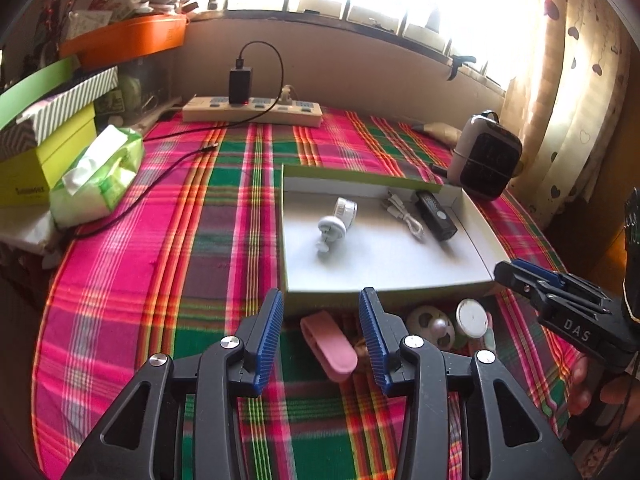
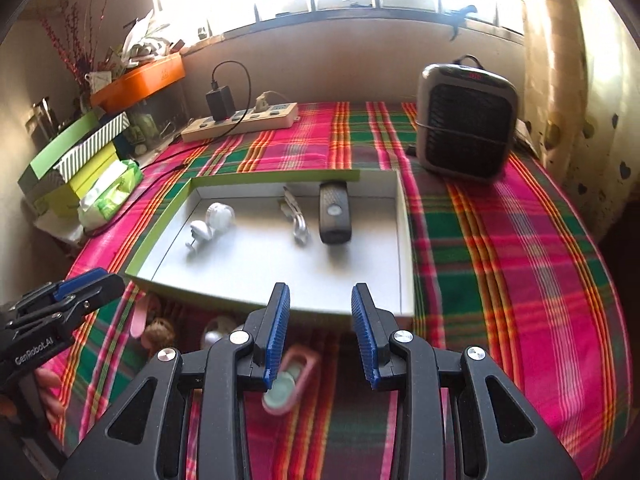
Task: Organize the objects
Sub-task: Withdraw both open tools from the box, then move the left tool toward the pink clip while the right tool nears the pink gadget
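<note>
A shallow tray [image 1: 476, 240], white inside with a green rim, lies on the plaid cloth [image 1: 192, 240]. In it are a white clip-like gadget [image 1: 334, 224], a coiled white cable [image 1: 406, 220] and a black device [image 1: 436, 216] side by side, the cable just beside the device.

Just outside the tray's near edge sit the loose things: a pink clip [image 1: 330, 344], a small brown thing [image 2: 160, 332] too blurred to identify, a ball [image 1: 430, 322] with dark patches, a white disc [image 1: 472, 312], and a pink case [image 2: 290, 380] with pale green rounds in it.

The left gripper [image 1: 322, 336] hangs above the pink clip, its blue-ribbed fingers apart with nothing pressed between them. The right gripper [image 2: 320, 336] hangs over the tray's near edge, its jaws apart and empty. In the left view its side reads "DAS"; in the right view the left gripper's side reads "GenRobot.AI".

Farther back stand a power strip [image 1: 252, 110] with a black charger [image 1: 240, 84] plugged in, a small heater [image 2: 466, 120] with a red display, a tissue pack [image 1: 100, 176] and stacked boxes [image 1: 44, 140]; writing on the yellow box is unreadable.
</note>
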The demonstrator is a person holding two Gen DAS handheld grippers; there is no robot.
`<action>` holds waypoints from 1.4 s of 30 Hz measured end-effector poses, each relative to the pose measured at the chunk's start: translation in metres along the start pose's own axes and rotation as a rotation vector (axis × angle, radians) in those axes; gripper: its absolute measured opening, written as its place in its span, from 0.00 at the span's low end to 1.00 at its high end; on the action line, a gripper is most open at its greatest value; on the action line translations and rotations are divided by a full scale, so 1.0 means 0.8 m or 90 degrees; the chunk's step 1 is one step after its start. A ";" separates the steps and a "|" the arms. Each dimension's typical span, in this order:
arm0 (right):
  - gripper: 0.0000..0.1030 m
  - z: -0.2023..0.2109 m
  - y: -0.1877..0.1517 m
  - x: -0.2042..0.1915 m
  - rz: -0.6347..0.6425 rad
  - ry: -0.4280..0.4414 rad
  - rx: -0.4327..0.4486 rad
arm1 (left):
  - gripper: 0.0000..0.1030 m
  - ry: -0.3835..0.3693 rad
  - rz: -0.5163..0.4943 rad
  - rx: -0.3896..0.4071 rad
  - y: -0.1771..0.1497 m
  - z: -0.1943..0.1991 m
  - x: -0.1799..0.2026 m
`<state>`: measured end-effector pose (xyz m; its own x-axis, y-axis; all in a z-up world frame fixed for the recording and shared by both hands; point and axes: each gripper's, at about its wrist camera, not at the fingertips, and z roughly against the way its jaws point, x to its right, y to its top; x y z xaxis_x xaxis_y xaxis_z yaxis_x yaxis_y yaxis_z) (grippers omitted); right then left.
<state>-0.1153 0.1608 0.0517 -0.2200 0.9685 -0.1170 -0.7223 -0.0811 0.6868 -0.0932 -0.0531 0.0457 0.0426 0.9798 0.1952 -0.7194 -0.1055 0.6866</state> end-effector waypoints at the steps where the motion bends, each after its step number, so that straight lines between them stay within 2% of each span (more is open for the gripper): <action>1: 0.33 0.002 -0.004 0.001 -0.003 -0.002 0.000 | 0.37 -0.001 0.001 -0.002 -0.004 0.001 -0.001; 5: 0.39 0.016 -0.023 0.006 0.001 -0.022 0.010 | 0.37 -0.005 0.005 -0.004 -0.012 0.003 -0.004; 14: 0.40 0.017 -0.055 -0.009 0.016 0.024 -0.012 | 0.37 -0.015 0.011 -0.017 -0.030 0.001 -0.007; 22: 0.40 -0.001 -0.063 -0.019 0.034 0.011 -0.041 | 0.37 -0.022 0.008 -0.028 -0.037 -0.004 -0.007; 26: 0.40 -0.007 -0.064 -0.012 0.041 -0.034 -0.051 | 0.37 -0.025 0.007 -0.032 -0.037 -0.006 -0.007; 30: 0.40 -0.008 -0.063 0.000 0.033 -0.053 -0.054 | 0.37 -0.031 0.014 -0.034 -0.036 -0.008 -0.008; 42: 0.40 -0.023 -0.054 -0.012 0.082 -0.024 -0.062 | 0.37 -0.024 -0.002 -0.041 -0.026 -0.019 0.005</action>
<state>-0.0942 0.1510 0.0098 -0.2914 0.9566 -0.0041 -0.7501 -0.2259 0.6216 -0.0886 -0.0444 0.0217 0.0700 0.9729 0.2205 -0.7626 -0.0903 0.6405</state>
